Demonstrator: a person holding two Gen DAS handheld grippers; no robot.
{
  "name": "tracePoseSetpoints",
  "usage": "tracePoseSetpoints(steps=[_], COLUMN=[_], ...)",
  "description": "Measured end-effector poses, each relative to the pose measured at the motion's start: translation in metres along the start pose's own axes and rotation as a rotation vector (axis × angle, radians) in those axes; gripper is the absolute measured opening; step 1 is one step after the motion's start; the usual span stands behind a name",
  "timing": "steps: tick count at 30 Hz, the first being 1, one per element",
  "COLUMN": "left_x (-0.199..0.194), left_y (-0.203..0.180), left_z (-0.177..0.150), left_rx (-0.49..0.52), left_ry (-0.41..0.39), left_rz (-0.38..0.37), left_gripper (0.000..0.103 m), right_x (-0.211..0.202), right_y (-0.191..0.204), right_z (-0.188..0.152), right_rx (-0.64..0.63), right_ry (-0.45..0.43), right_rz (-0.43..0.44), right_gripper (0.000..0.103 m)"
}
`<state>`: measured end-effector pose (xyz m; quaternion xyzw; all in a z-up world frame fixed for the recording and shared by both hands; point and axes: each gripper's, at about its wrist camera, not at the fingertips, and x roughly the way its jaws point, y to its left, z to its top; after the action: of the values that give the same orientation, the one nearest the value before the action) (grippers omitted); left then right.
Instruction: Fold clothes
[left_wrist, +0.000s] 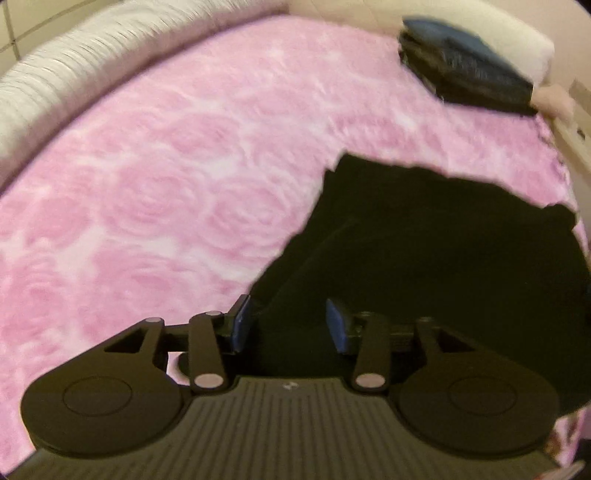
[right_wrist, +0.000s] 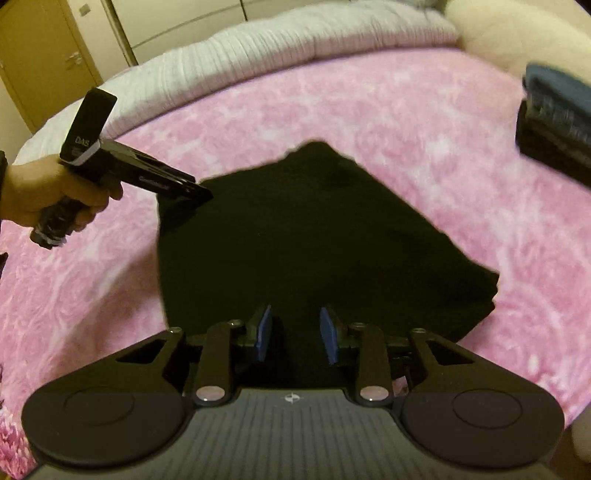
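Bed: a fluffy pink blanket (left_wrist: 155, 177) with rose shapes covers the bed.
Black cloth: a black piece of clothing (right_wrist: 314, 236) lies flat on the pink blanket. It looks partly folded, with bumpy edges. It is so dark that I cannot tell what kind of clothing it is.
Left gripper: the left gripper (left_wrist: 290, 323) points down at the left edge of the black cloth. Its two blue pads (left_wrist: 242, 321) stand apart. The pictures do not make it clear if any cloth is caught between them.
Left hand: in the right wrist view a hand (right_wrist: 44, 192) holds the handle of the left gripper, whose tip is right at the cloth's left corner.
Right gripper: the right gripper (right_wrist: 295, 334) points down over the near edge of the black cloth. Its blue pads are apart and nothing is pinched between them.
Pile: a stack of folded dark and blue clothes (left_wrist: 465, 74) sits at the far right of the bed, well apart from the black cloth.
White cover: a white ribbed cover (right_wrist: 295, 40) lies along the far side of the pink blanket.
Pillow: a cream pillow (left_wrist: 517, 40) is behind the pile.
Room: a wooden door (right_wrist: 40, 62) is at the back left.
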<state>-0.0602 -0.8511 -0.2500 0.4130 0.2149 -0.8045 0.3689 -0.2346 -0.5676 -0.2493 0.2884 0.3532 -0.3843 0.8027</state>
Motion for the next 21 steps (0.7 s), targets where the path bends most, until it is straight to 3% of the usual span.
tracePoseSetpoints(steps=[3,6,9,11,14,17,21], left_x=[-0.012,0.016,0.039,0.041,0.030,0.007,-0.023], left_y=[0.003,0.005,0.010,0.012,0.011,0.003,-0.025], left_z=[-0.015,-0.029,-0.034,-0.035,-0.036,-0.034,-0.042], left_rx=[0.006,0.014,0.001,0.003,0.013,0.052,0.103], left_ry=[0.014,0.046,0.046,0.034,0.030,0.016,-0.019], left_rz=[-0.001,0.003,0.000,0.000,0.014,0.047,-0.005], left_gripper=[0.039,0.040,0.052,0.054,0.053,0.043,0.044], right_x=[-0.015,-0.001,0.021,0.023,0.019,0.009,-0.011], right_y=[0.026,0.040,0.038,0.036,0.037,0.043,0.066], right_z=[0.000,-0.013,-0.030,-0.040,-0.050,-0.054,-0.048], right_rx=[-0.053,-0.072,-0.057,-0.062,-0.092,-0.090,-0.116], right_ry=[-0.024,0.013,0.053,0.045,0.050,0.071,0.039], right_rz=[0.013,0.010,-0.033,-0.046,-0.078,-0.126,-0.148], right_gripper=[0.033,0.033,0.032,0.032,0.032,0.033,0.032])
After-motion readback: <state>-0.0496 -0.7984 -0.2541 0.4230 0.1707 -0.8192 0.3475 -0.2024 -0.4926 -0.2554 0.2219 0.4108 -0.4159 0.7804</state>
